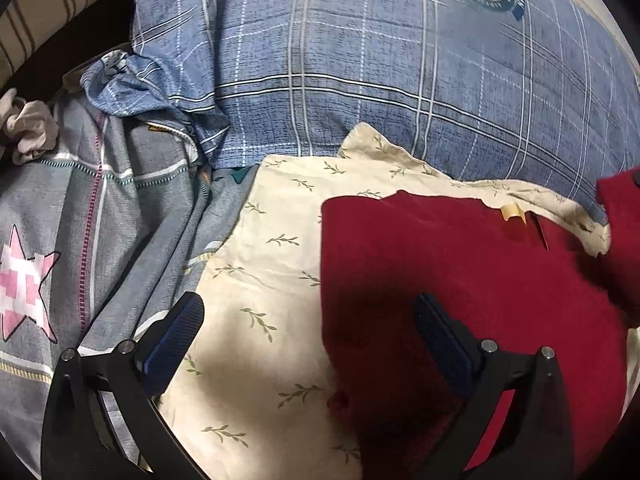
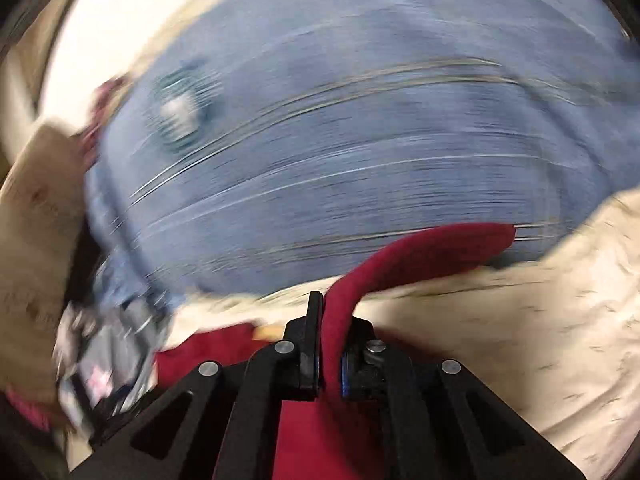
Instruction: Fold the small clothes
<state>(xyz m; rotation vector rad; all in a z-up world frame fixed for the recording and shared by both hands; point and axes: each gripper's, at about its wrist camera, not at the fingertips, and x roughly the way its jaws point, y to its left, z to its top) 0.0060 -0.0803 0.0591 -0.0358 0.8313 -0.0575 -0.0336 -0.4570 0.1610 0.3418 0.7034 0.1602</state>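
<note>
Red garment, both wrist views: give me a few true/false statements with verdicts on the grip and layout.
1. The right gripper has its jaws shut on the red garment. True.
2. The left gripper grips the garment too. False: its jaws stand wide open, holding nothing.
3. The garment lies on a cream leaf-print cloth. True.
4. The blue bedding is plain. False: it is checked.
5. The right wrist view is sharp. False: it is motion-blurred.

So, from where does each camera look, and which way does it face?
Left wrist: sits behind the open left gripper, looking down at the red garment on the cream leaf-print cloth.
Right wrist: sits behind the right gripper, shut on the red garment; background motion-blurred.
Shared: red garment, cream cloth, blue plaid bedding.
</note>
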